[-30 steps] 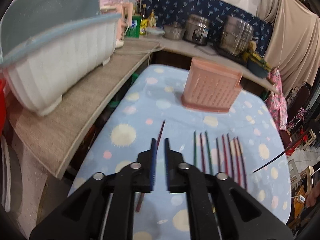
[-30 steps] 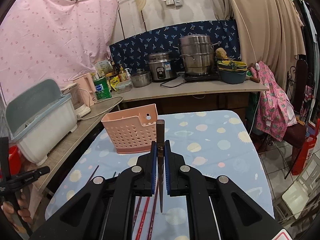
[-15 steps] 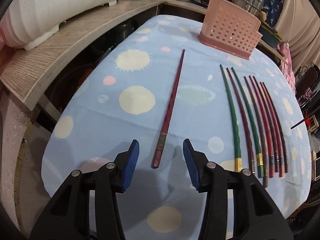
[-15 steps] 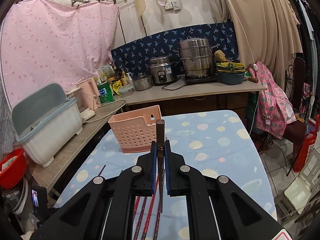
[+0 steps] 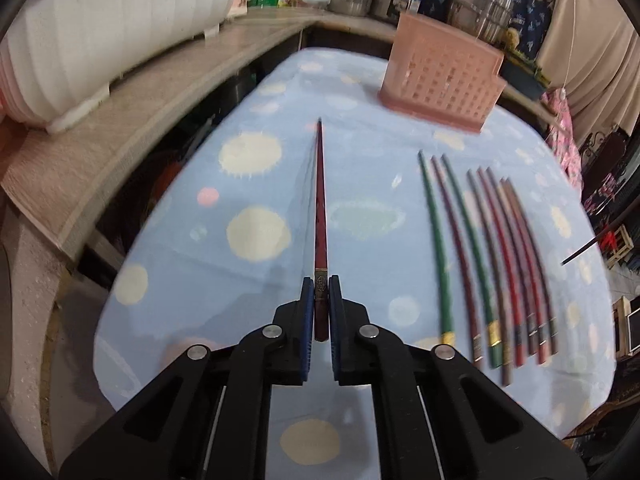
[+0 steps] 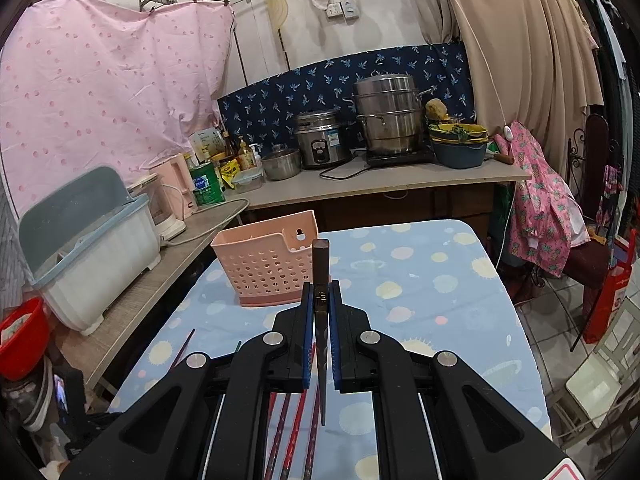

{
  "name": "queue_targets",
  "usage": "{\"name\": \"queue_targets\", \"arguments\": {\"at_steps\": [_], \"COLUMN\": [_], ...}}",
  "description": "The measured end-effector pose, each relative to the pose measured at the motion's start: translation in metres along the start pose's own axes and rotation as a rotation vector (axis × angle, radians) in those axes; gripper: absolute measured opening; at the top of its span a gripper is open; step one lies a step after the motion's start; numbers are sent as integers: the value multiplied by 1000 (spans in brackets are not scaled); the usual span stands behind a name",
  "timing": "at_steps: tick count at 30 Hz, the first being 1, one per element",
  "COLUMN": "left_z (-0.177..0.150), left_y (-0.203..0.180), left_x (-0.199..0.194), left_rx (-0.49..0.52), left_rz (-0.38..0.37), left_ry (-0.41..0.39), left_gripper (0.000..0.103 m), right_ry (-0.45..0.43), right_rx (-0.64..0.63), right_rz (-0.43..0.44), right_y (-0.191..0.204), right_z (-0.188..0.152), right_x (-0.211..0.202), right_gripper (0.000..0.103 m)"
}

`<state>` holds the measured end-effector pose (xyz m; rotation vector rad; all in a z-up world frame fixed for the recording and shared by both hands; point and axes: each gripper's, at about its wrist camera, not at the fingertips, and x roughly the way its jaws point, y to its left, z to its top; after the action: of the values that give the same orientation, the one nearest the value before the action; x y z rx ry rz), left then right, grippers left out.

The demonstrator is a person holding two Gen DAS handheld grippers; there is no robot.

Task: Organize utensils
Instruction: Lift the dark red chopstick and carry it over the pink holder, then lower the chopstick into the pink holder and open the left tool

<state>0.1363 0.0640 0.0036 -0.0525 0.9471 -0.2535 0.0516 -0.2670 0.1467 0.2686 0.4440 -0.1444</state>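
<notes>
Since half a second ago, left tongs (image 5: 319, 300) are sitting lower, clamped on the red chopstick's (image 5: 320, 208) butt as it lies on the worktop (image 5: 180, 248). Right tongs (image 6: 320, 300) are unmoved, gripping a dark chopstick (image 6: 321, 264) before the pink basket (image 6: 260, 264).

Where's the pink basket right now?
In the left wrist view the pink basket stands upper right on the dotted tablecloth, beyond the row of chopsticks and just before the counter.
</notes>
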Motion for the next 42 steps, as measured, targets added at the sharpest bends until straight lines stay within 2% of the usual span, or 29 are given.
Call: {"name": "queue_targets", "arguments": {"at_steps": [4,9,14,21,26,29,34,42], "left_z": [45,118,187,258,299,318,335,325], "left_y": [-8,-23,-45,-71,-87,-94,-109,-108], "left_x": [-33,-63,-81,-116,-133,-125,-87,-25], "left_rx": [8,16,30,20,-30,-57,-58,-46], "left_rz": [-16,-39,-13,-37,-95,-111,-72,-53], "left_ry": [-92,-194,-298,-444,-572,-591,-577,-483], "left_gripper": [7,7,7,7,7,7,7,7], "right_ry": [-17,-56,-76,-108,-156,-159,-123,-28], "right_rx": [14,17,63,106,127,124,105,82], "right_rz": [28,52,87,151,182,190,184,166], "right_y": [-3,1,3,13,25,33,41,41], "right_z": [21,59,98,147,178,188,185,150], "right_x": [10,29,55,91,116,135,169,214], "right_gripper": [7,7,7,7,7,7,7,7]}}
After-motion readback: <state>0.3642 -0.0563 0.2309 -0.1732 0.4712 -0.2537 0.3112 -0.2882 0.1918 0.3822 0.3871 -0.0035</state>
